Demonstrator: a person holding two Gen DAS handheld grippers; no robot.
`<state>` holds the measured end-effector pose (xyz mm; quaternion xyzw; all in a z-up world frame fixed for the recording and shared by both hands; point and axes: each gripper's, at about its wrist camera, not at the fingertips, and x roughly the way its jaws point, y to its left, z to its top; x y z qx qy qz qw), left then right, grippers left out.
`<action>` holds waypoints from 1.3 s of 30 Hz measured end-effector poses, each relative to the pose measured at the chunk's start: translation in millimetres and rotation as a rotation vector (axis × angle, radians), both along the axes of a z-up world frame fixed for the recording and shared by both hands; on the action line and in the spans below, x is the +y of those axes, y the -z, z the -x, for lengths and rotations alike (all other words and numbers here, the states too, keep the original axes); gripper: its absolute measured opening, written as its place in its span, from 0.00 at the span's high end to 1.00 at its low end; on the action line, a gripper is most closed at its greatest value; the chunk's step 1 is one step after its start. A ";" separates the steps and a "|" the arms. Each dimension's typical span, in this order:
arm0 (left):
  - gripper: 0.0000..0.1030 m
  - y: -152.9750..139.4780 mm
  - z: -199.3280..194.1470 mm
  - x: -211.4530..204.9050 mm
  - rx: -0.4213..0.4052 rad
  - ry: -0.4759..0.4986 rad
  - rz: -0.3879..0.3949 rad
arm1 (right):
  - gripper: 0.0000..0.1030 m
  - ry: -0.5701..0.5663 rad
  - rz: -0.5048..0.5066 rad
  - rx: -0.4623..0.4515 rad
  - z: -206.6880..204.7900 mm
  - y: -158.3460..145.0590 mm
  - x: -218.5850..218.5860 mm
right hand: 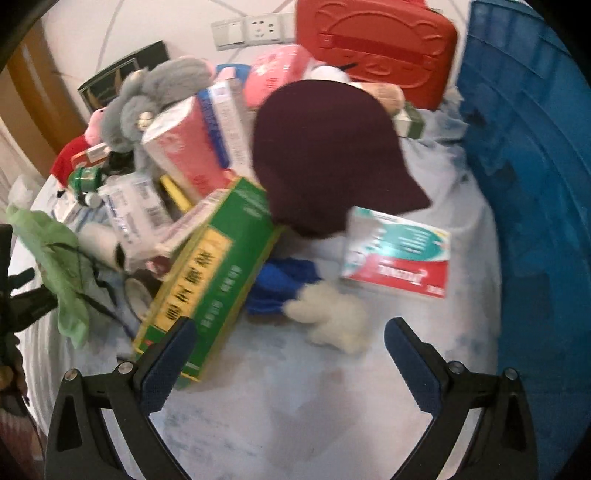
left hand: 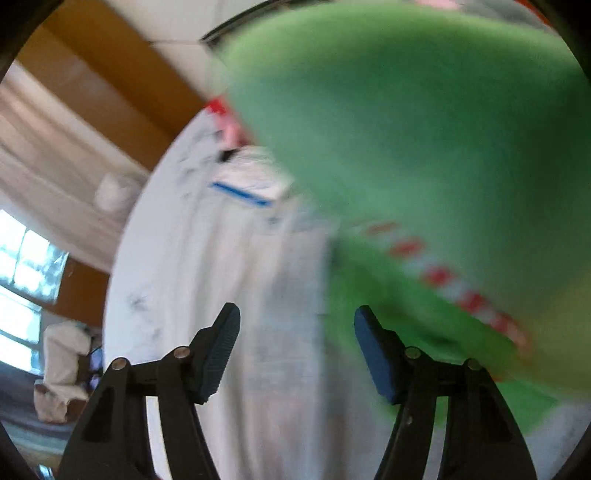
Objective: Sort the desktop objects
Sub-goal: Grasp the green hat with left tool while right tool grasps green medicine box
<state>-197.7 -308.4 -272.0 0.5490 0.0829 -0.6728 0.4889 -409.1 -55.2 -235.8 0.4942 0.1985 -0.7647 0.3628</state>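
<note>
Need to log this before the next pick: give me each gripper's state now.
Left gripper: open, nothing between its pads; view badly blurred.
Right gripper: open, holding nothing, above the table near the green box.

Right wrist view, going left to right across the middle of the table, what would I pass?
Crumpled green bag → long green and yellow box → dark maroon cap → red and teal box → blue bin.

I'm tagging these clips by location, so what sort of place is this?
Probably a room in a home or dormitory: wall sockets, a wooden door, and a cloth-covered table piled with household clutter.
</note>
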 end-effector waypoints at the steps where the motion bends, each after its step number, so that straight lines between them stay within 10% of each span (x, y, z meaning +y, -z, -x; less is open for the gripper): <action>1: 0.38 -2.7 -5.8 -4.8 0.006 -0.014 -0.001 | 0.00 -0.008 0.006 -0.006 -3.9 -0.7 -5.8; 7: 0.38 -27.9 -33.3 -10.6 0.179 -0.028 -0.146 | 0.00 -0.041 0.009 -0.068 -18.7 7.8 -29.6; 12: 0.14 -50.0 -8.4 18.6 0.353 0.078 -0.225 | 0.00 -0.029 -0.021 -0.074 -21.2 15.6 -35.8; 28: 0.13 37.1 49.3 -5.2 0.237 0.133 -0.311 | 0.00 0.019 -0.032 -0.241 0.3 54.8 -63.5; 33: 0.75 22.9 59.1 7.2 0.266 0.193 -0.335 | 0.02 0.052 0.029 -0.229 13.5 44.8 -65.2; 35: 0.86 17.1 61.3 12.3 0.263 0.204 -0.315 | 0.21 0.056 0.032 -0.229 19.6 42.7 -69.2; 39: 0.92 5.0 58.7 16.1 0.302 0.208 -0.298 | 0.27 0.056 0.030 -0.222 21.2 43.2 -69.7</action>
